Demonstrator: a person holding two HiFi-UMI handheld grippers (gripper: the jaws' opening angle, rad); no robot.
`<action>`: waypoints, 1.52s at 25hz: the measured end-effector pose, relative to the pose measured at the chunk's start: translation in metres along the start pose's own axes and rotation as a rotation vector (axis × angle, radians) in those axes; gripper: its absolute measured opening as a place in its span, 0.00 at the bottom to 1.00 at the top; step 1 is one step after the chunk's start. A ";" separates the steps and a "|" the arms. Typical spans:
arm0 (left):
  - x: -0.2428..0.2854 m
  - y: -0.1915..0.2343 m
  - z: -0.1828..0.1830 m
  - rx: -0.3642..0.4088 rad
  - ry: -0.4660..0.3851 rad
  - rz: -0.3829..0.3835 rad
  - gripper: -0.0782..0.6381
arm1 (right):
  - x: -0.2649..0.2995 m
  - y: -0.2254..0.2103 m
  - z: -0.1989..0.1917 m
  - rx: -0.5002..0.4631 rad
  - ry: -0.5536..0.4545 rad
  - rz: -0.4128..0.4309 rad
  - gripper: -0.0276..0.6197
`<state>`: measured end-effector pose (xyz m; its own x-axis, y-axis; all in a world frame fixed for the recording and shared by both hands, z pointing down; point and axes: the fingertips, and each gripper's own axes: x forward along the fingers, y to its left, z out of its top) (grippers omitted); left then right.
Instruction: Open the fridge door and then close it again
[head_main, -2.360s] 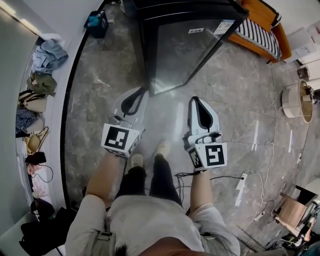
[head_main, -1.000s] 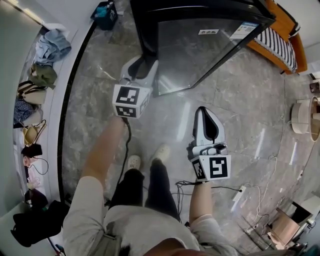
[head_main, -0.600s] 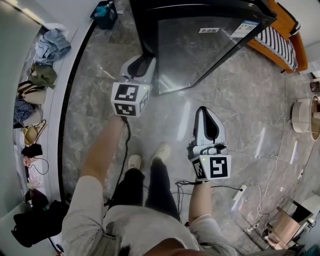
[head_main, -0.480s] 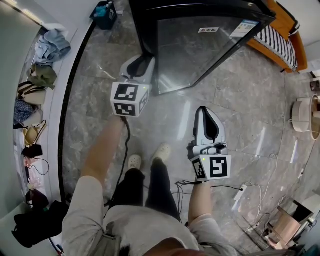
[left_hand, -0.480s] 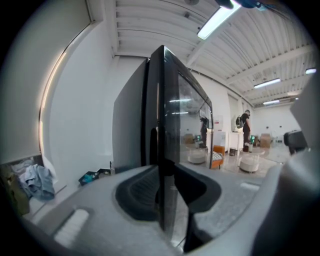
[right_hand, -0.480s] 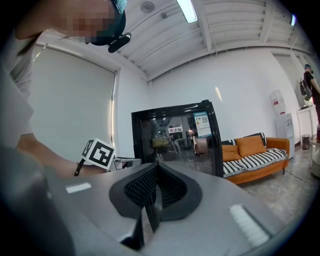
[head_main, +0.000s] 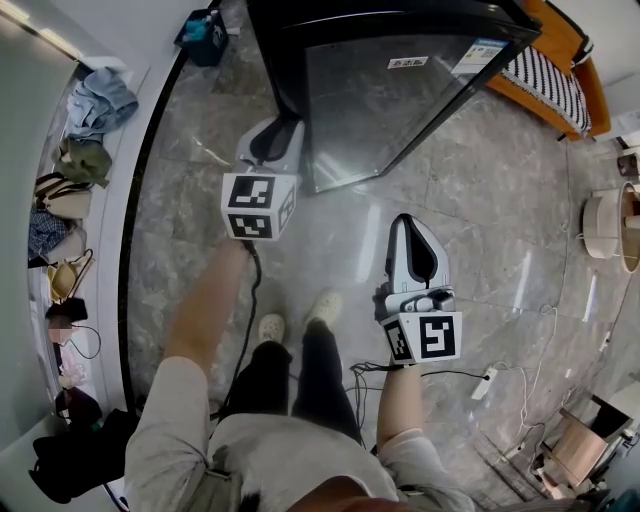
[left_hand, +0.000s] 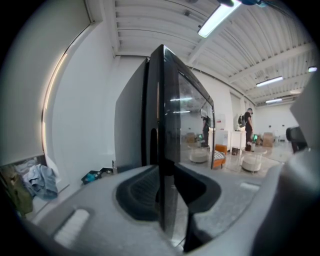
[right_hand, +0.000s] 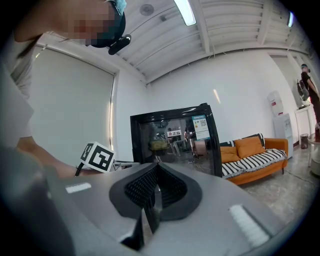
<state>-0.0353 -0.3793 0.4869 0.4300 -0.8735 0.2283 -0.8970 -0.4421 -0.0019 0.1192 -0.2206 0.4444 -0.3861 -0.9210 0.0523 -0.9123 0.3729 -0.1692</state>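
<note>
Both claws show in the head view, seen from above. The left claw (head_main: 283, 133) reaches forward at the end of an outstretched arm, with its tips at the left edge of the fridge door (head_main: 400, 95). This is a dark glass panel, and it looks closed against the black fridge (head_main: 270, 40). The right claw (head_main: 407, 225) hangs behind and to the right of the left claw. It is well apart from the fridge, over the grey stone floor (head_main: 480, 200).

In the left gripper view, the left claw (left_hand: 170, 192) has just been closing. It now sits narrow around the door's upright edge, one dark pad on each side and both pressed against it. The fridge door (left_hand: 170, 115) rises straight up from between the pads. The fridge side (left_hand: 131, 125) is just to the left of the claw.

In the right gripper view, the right claw (right_hand: 151, 207) has its ribbed pads together with nothing between them. The fridge (right_hand: 175, 135) stands ahead of this claw. The left claw's marker cube (right_hand: 97, 156) is ahead to its left, and an orange sofa (right_hand: 255, 152) is off to its right.
</note>
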 end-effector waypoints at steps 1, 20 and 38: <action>0.000 0.000 0.000 0.001 0.001 0.002 0.24 | 0.000 0.000 0.001 0.001 -0.002 0.000 0.05; 0.000 -0.001 0.000 0.007 0.013 0.029 0.24 | 0.000 0.003 0.015 0.015 -0.041 -0.014 0.05; 0.000 -0.001 -0.001 -0.001 -0.002 0.067 0.24 | -0.007 -0.001 0.004 0.023 -0.037 -0.034 0.05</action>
<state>-0.0343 -0.3789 0.4875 0.3691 -0.9016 0.2256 -0.9239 -0.3823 -0.0161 0.1231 -0.2152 0.4406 -0.3490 -0.9369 0.0222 -0.9214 0.3387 -0.1907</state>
